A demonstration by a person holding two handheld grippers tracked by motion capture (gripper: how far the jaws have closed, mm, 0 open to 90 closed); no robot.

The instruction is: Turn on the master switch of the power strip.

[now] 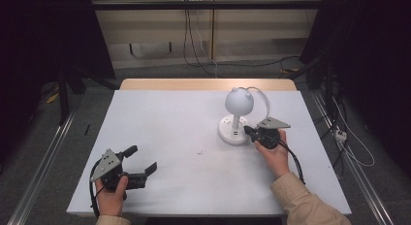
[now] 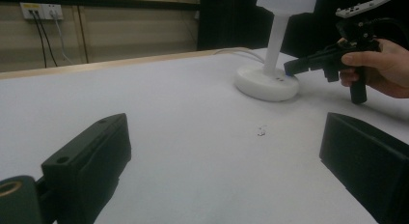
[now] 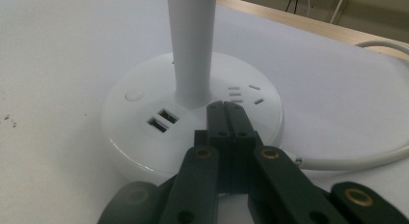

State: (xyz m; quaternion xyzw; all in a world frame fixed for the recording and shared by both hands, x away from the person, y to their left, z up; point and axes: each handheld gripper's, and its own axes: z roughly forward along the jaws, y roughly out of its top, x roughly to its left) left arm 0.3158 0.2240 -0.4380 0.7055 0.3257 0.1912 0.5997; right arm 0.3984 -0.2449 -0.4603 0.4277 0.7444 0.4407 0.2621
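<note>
White desk lamp point(image 1: 236, 116) standing upright right of centre in the high view, on the white surface point(image 1: 169, 133): round base point(image 1: 233, 131) with a slim stem rising to a rounded head point(image 1: 239, 102), white cable point(image 1: 264, 100) looping off behind to the right. Right claw point(image 1: 248, 131) just to the right of the base, clenched, jaws pressed flat together with nothing between them, tips resting on the top of the base beside the foot of the stem. Seen close in the right gripper view: closed tips point(image 3: 225, 108) at the centre of the frame, on the base point(image 3: 144, 137), just right of two USB ports point(image 3: 162, 120) and below the stem point(image 3: 192, 45); round button point(image 3: 133, 95) to the left, small slots point(image 3: 243, 93) to the right, cable point(image 3: 357, 159) running off at lower right. Right hand point(image 1: 275, 150) wrapped round the claw body, beige sleeve point(image 1: 305, 203) entering from the bottom right.

Left claw point(image 1: 143, 163) at the lower left of the high view, released, jaws spread wide over bare surface, well apart from the lamp, held by the left hand point(image 1: 111, 196). In the left gripper view, lamp base point(image 2: 266, 83) at upper right, with the right claw point(image 2: 294, 65) touching its right edge. Small dark speck point(image 1: 199, 152) on the surface between the two claws.
</note>
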